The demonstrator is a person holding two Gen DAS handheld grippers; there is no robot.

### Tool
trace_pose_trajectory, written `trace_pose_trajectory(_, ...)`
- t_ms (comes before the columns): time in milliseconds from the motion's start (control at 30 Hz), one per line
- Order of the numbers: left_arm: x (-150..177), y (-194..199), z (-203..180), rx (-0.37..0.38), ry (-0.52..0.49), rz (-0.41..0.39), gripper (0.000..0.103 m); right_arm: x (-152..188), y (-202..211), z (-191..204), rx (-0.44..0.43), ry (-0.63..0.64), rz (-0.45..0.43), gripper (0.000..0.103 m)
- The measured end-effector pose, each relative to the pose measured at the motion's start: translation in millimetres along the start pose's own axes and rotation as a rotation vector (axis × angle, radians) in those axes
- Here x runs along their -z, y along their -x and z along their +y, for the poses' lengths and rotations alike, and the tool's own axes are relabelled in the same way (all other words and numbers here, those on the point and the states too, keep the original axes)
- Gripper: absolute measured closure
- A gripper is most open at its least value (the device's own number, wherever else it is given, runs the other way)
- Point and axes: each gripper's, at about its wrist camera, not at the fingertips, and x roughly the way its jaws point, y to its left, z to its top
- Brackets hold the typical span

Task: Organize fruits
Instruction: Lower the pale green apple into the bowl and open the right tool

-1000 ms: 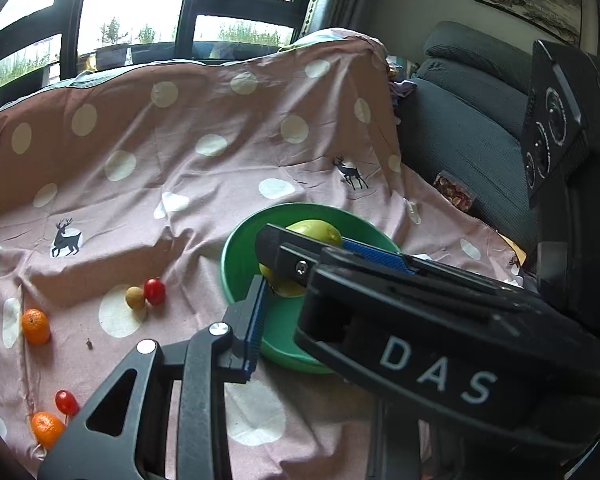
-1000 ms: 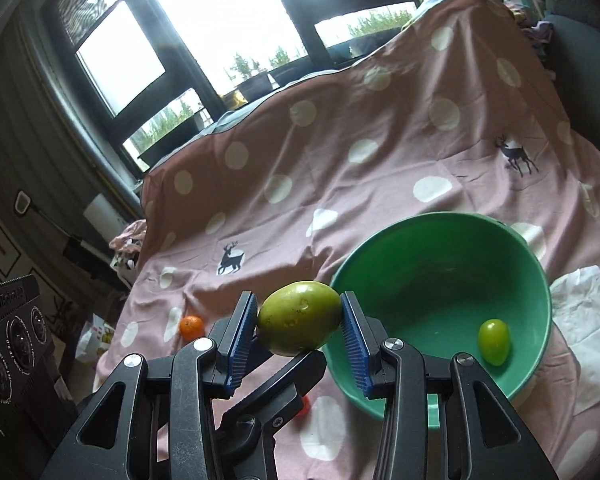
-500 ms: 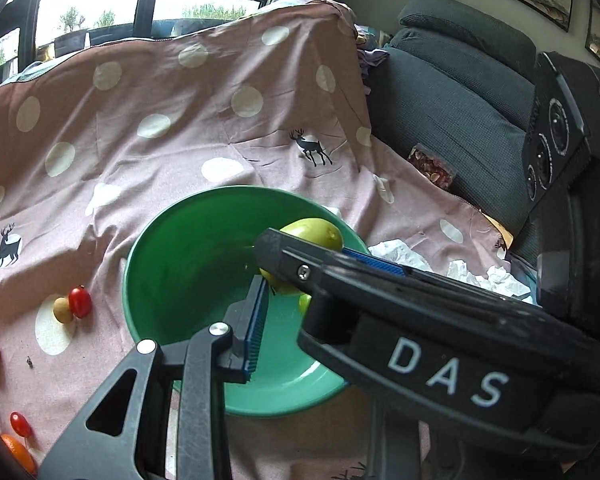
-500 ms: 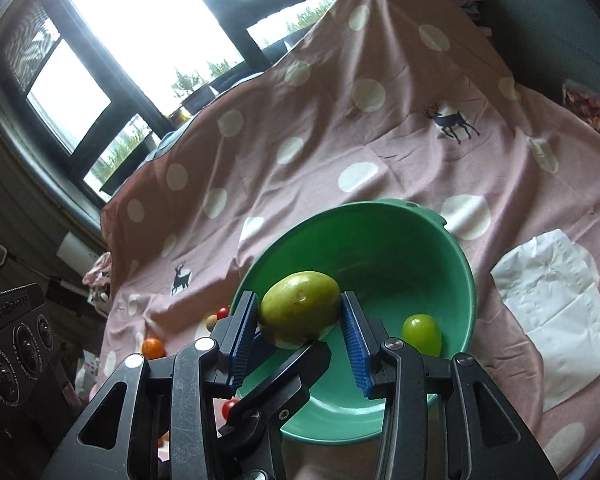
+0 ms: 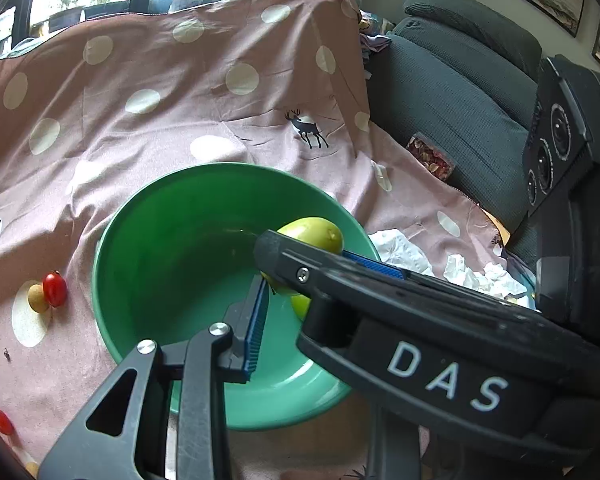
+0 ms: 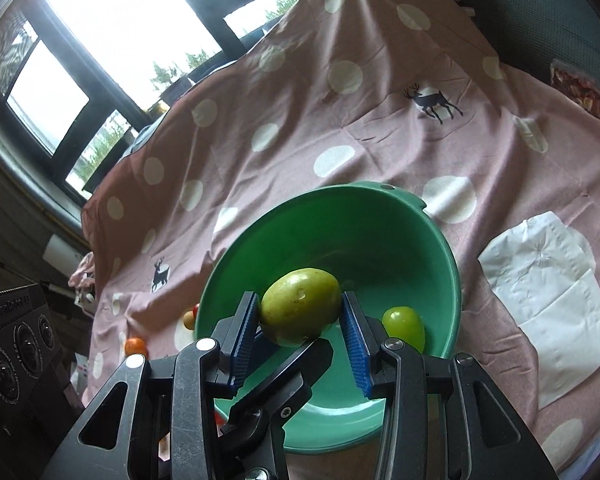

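Over a pink polka-dot cloth [image 6: 380, 120], both tools tilt downward above the green bowl [image 6: 384, 236]. Right gripper [image 6: 300, 316] clamps a green fruit [image 6: 298, 306] over the bowl; left gripper [image 5: 278, 292] is shut, empty (one finger hidden). Only the left view shows a red cherry tomato [image 5: 55, 289].

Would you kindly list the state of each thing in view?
Right gripper: shut on the pear, above the bowl.
Left gripper: shut, empty.
Grape: in the bowl.
Tomato: on the cloth, outside the bowl.
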Motion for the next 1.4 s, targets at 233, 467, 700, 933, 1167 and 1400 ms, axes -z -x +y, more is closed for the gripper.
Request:
trace_pose_trajectory(233,1.0,-7.1,4.0,0.028,0.024,0.018,0.077,1.1,-6.9,0.3,-0.018,0.002,0.027,0.059)
trace_pose_trajectory(467,2.3,-12.5,6.8,0.042,0.037,0.034,0.077,1.2,-10.7,-2.5,-0.004,-0.009,0.04,0.059)
trace_pose_trajectory(700,4.8,-15.1,8.6,0.043,0.046,0.047,0.077,1.4,-11.9,-3.6,0.016,-0.016,0.049,0.059)
trace_pose_trajectory(933,7.2,-13.8,8.8,0.034,0.041,0.048,0.076,1.8,-10.2,-1.8,0.036,-0.013,0.04,0.059)
trace_pose_trajectory(1167,9.0,-8.8,12.5,0.016,0.043,0.038,0.076,0.9,-7.5,0.3,0.055,-0.011,0.029,0.059)
trace_pose_trajectory(1400,14.0,16.2,23.8,-0.004,0.057,0.004,0.076,1.1,-4.5,5.1,0.111,0.0,0.004,0.059)
